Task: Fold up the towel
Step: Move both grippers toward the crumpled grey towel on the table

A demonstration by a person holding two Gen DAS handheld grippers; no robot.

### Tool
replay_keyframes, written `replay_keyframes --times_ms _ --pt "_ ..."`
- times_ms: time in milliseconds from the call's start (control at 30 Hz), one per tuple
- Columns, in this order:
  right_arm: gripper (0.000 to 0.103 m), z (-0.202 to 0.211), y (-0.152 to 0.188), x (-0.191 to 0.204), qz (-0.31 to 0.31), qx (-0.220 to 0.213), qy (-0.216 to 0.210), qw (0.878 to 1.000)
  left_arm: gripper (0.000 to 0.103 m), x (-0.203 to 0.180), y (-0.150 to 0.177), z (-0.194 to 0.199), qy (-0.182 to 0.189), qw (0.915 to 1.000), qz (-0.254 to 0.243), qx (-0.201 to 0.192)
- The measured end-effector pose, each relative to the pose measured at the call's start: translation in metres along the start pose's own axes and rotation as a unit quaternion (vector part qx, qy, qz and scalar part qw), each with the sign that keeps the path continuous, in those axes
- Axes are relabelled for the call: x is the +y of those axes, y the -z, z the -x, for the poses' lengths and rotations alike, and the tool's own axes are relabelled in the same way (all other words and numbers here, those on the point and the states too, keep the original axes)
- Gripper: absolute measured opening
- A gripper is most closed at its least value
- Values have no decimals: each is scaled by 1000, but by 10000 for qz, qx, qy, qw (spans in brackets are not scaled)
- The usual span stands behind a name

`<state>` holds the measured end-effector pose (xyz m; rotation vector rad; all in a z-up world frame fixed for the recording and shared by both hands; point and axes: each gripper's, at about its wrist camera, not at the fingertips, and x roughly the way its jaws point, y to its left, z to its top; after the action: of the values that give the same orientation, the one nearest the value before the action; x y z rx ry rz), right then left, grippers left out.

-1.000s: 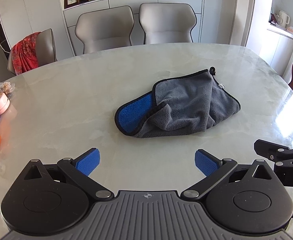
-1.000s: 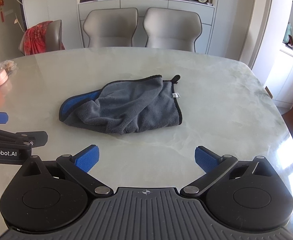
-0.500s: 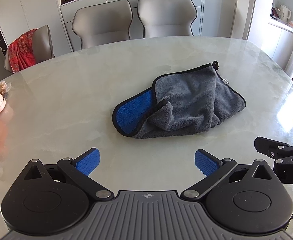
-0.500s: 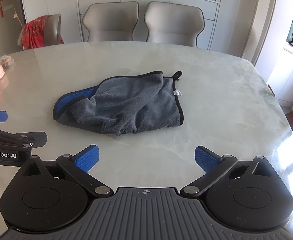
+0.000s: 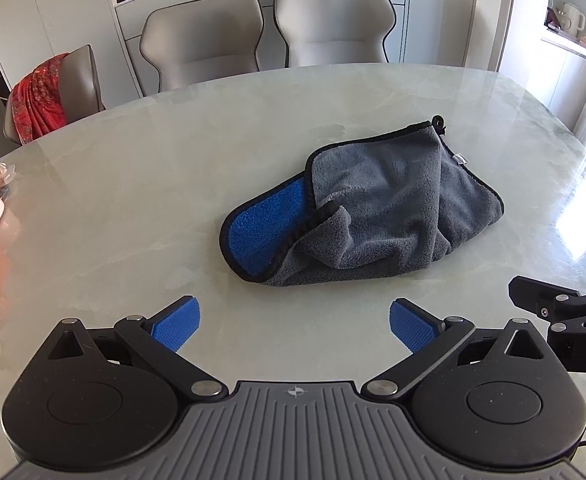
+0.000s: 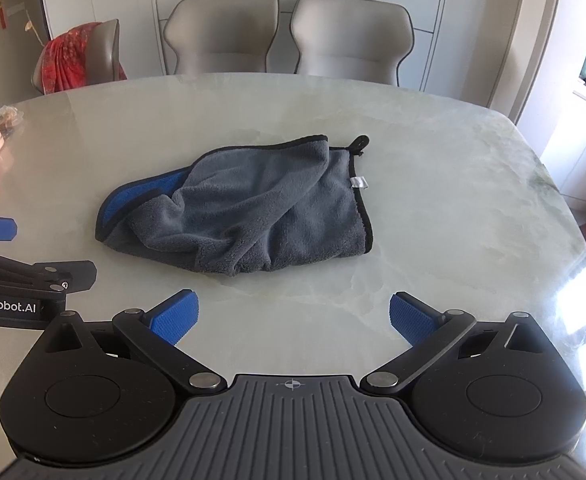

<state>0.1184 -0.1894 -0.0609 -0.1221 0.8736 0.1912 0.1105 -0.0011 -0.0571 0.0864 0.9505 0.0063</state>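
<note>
The towel [image 5: 377, 216] is found lying near the middle of the table [image 5: 133, 184], loosely heaped rather than folded: the grey side is rumpled on top, and a blue strip of the underside is exposed along its left edge. A hanging loop [image 6: 360, 143] and a small white label [image 6: 358, 182] are seen at the far right corner. No neat fold is judged to have been made; the whole task is taken as still ahead, beginning with a corner being gripped and the cloth spread flat.

The left claw [image 5: 293, 322] is held released, jaws wide apart, with nothing between them, near the towel's front edge but not touching it. The right claw [image 6: 293, 318] is likewise spread and empty, also short of the cloth.

Compared with the frames of a second ago, the towel is seen larger and nearer in both wrist views, with its shape unchanged. Both claws are therefore judged to have been brought closer to it, with their opening unaltered.
</note>
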Motion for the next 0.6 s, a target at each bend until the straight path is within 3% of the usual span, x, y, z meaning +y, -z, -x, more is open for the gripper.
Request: replay_keyframes --times_ms 600 --pt "103 -27 -11 -4 22 117 -53 9999 103 -4 -16 -25 -28 10000 -71 51"
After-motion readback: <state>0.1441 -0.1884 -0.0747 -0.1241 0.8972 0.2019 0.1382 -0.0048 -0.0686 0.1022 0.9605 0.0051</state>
